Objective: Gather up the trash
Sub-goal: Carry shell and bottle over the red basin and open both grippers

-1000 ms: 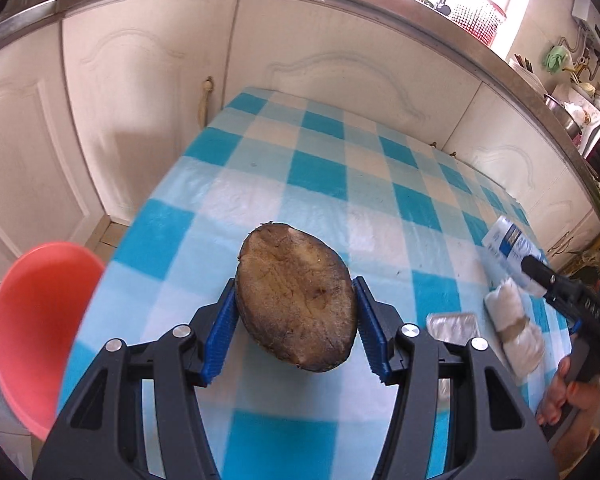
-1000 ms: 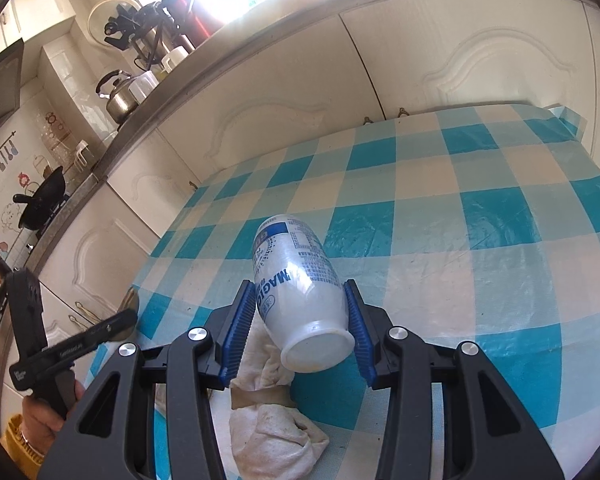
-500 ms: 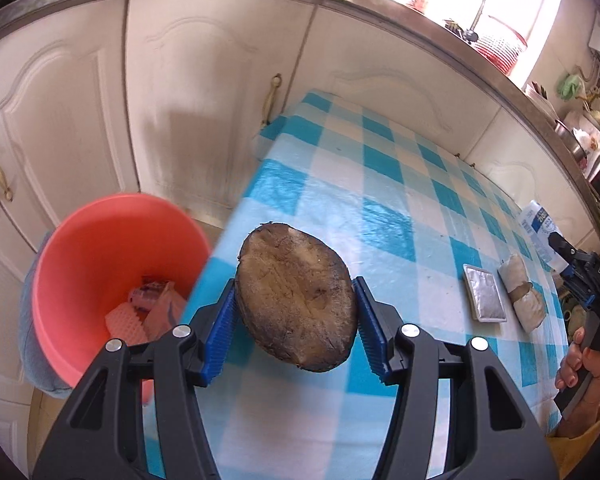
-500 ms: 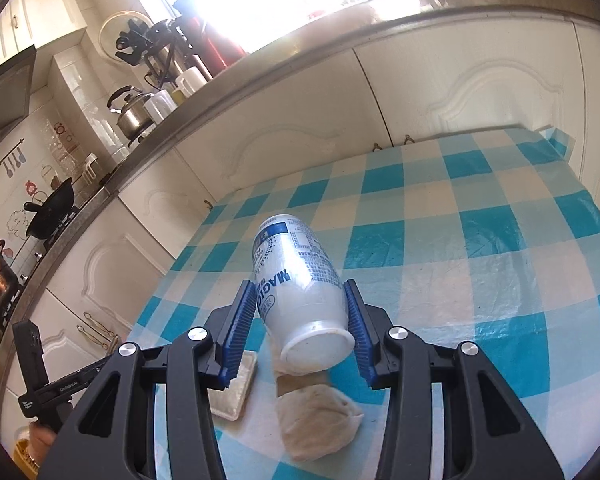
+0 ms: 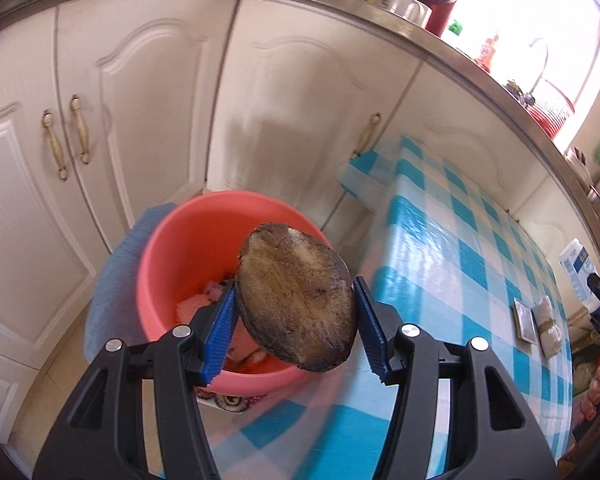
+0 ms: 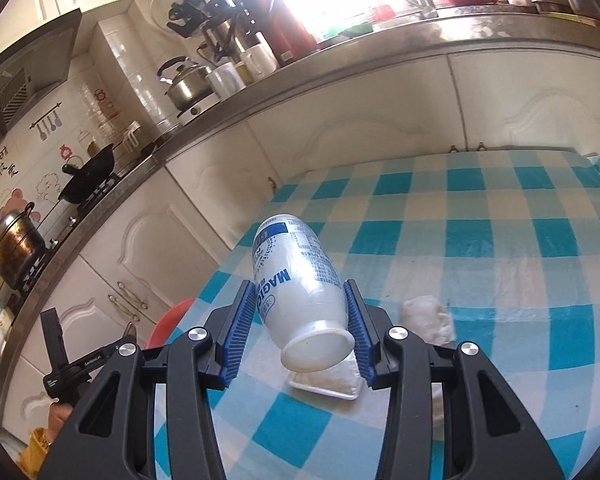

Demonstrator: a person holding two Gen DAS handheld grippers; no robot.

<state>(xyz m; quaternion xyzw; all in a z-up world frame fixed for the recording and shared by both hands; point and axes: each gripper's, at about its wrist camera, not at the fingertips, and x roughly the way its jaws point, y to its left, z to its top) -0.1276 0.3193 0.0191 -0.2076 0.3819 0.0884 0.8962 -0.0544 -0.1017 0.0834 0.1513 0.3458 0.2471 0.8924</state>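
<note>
Left wrist view: the left gripper (image 5: 296, 330) clamped a brown rotten piece (image 5: 296, 298) above the pink bucket (image 5: 160, 248) just beyond its fingertips; release is judged next. The right gripper (image 6: 300, 334) gripped a white bottle (image 6: 300, 280) over the tabletop (image 6: 500, 240), awaiting carriage there.

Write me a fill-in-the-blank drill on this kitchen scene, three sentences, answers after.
1. The left tongs grip a brown rotten vegetable half in front of the ____ bucket.
2. The right tongs hold a white ____ by its body.
3. The table wears a blue and white ____ cloth.

Missing words: pink; bottle; checked
</note>
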